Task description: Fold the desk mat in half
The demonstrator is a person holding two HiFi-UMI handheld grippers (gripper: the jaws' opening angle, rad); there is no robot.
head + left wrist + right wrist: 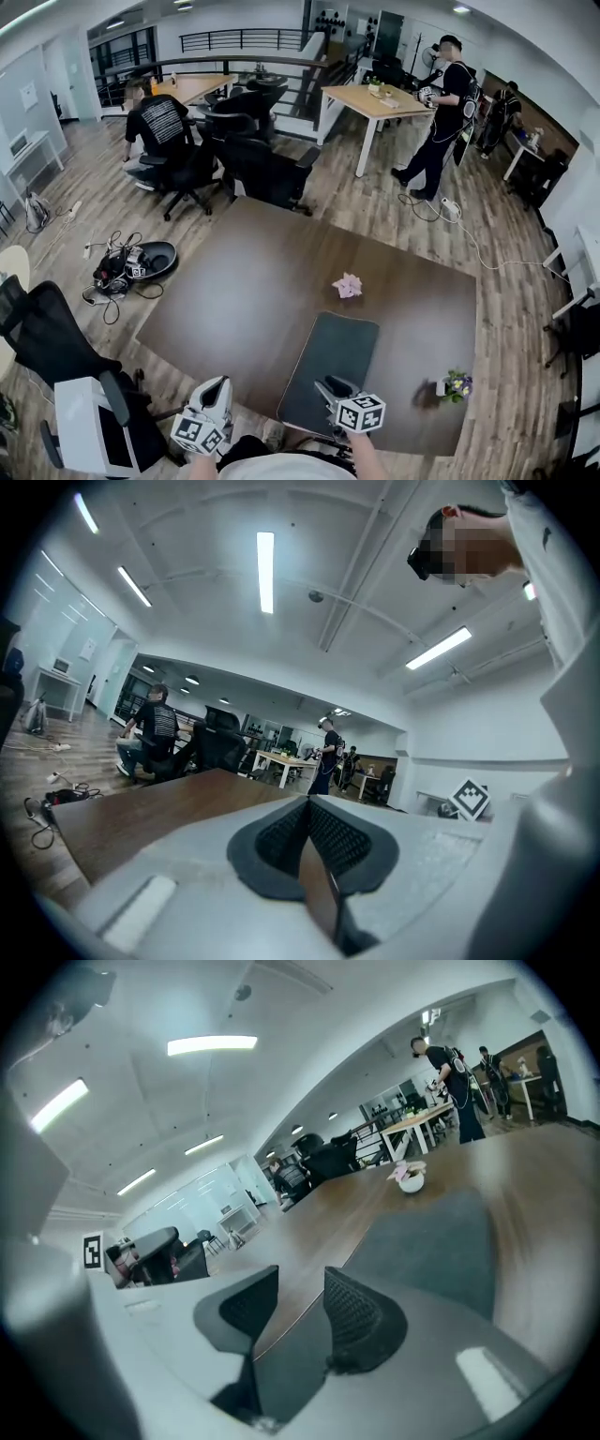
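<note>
Big and bright, the office room has a wood floor and long lights on the ceiling. A wide brown table (244,281) sits in the middle. The desk mat (330,361) is dark grey and lies flat on the table, close to the edge nearest the person who holds the grippers. A small pink thing (348,285) sits on the table just past the far end of the mat. A little pot of flowers (457,384) stands on the table to the right of the mat, apart from it.

The right gripper (300,1288) hangs over the near end of the mat. Its two jaws are spread apart. The mat and the table show in the gap between them, but the pads (354,1321) do not press on anything.

The left gripper (307,803) is to the left of the mat, by the near edge of the table, and does not touch the mat. Its two jaws are pressed together with nothing held between them.

Far back, one person (441,112) stands by a light wood desk (375,98). Another person (159,127) sits on a black chair. Some cables (117,272) lie on the floor to the left of the table.
</note>
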